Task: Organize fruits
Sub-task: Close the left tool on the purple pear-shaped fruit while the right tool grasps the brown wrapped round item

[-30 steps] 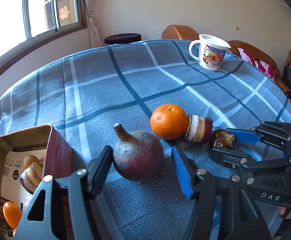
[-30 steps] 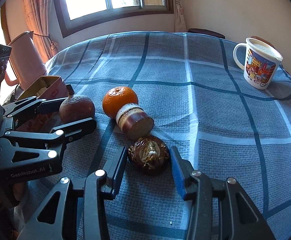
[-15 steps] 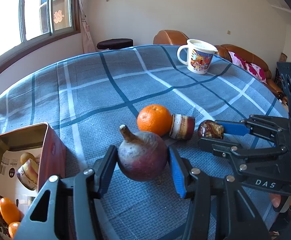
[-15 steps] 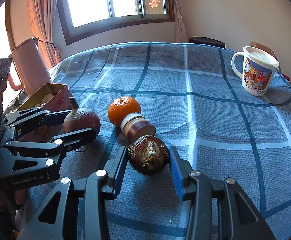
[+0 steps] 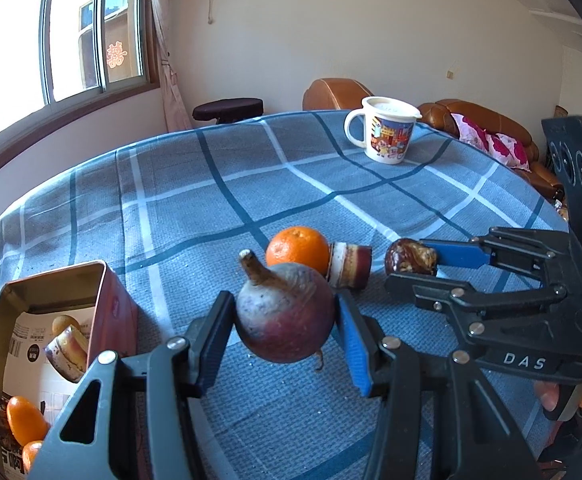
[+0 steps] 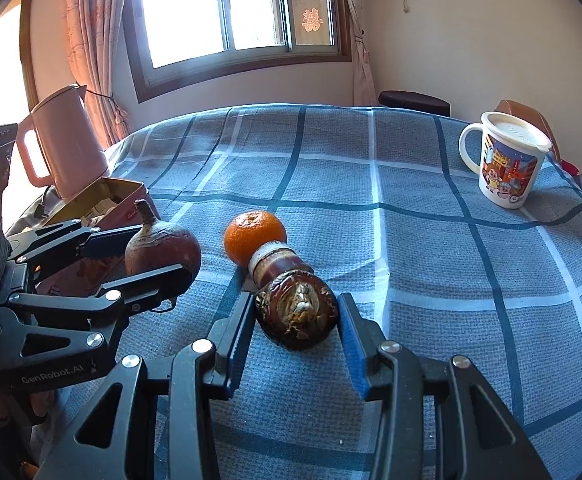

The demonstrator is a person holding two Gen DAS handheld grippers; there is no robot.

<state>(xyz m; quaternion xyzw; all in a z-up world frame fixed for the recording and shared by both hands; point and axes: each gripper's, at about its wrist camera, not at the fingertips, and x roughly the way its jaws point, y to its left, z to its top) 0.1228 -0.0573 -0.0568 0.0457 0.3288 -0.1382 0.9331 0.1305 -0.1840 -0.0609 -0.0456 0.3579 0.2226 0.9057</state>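
Left gripper [image 5: 285,330], black frame with blue pads, clamped on a round purple-red root-like fruit with a brown stalk [image 5: 285,312]; pads pressed to both flanks, fruit apparently raised just off the blue checked tablecloth [image 5: 195,208]. Seen again from the right wrist view as the left gripper [image 6: 153,256] with the same fruit [image 6: 163,250] between its fingers, "GenRobot.AI" printed in white on its body.

Right gripper [image 6: 297,326], closed on a dark brown, wrinkled, flaky-skinned fruit [image 6: 297,314], pads tight against both sides. In the left wrist view, right gripper [image 5: 423,266] with the letters "DAS" in white on its frame, same brown fruit [image 5: 409,262] pinched at its tips; whether that fruit rests on the cloth or hangs clear cannot be told.

Loose on the cloth between the two grippers: a bright orange mandarin [image 5: 297,246], touching a short brown-and-cream banded cylinder piece [image 5: 349,266] lying on its side.

At the left table edge, an open reddish metal tin box [image 5: 117,308], holding small orange fruits, a dark wrinkled fruit and a banded piece on printed paper; print too small to read.

Far side of the table: a white lidded mug with a cartoon city print [image 5: 383,130]. Pink plastic kettle [image 6: 65,144] behind the tin. Red paper-cut double-happiness character [image 6: 311,20] on the window pane.
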